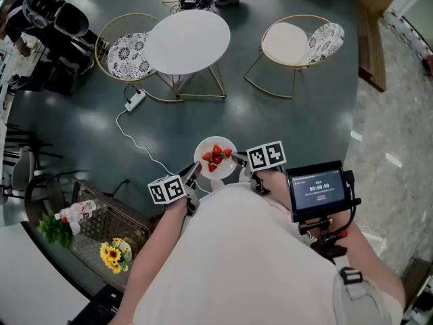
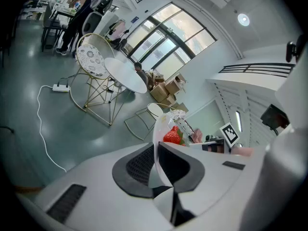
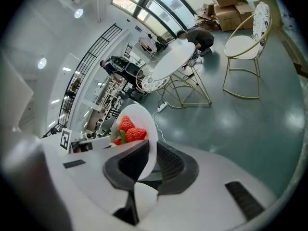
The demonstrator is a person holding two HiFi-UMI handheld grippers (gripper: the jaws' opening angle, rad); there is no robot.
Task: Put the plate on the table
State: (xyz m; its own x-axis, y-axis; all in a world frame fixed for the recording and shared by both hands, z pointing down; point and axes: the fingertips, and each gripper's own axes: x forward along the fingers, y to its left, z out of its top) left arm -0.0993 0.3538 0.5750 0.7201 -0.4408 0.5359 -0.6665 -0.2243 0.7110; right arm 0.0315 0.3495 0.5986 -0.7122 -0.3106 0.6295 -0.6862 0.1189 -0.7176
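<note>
Teal floor (image 1: 284, 127) | plate (image 1: 205, 147) held: left hand-held gripper (image 1: 195, 171), right hand-held gripper (image 1: 237, 160) | screen (image 1: 319, 187) unreadable

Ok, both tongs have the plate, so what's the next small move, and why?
Probably walk it forward toward the round white table, kept level: the plate of strawberries hangs over the floor, clamped at opposite rims by left tongs and right tongs.
</note>
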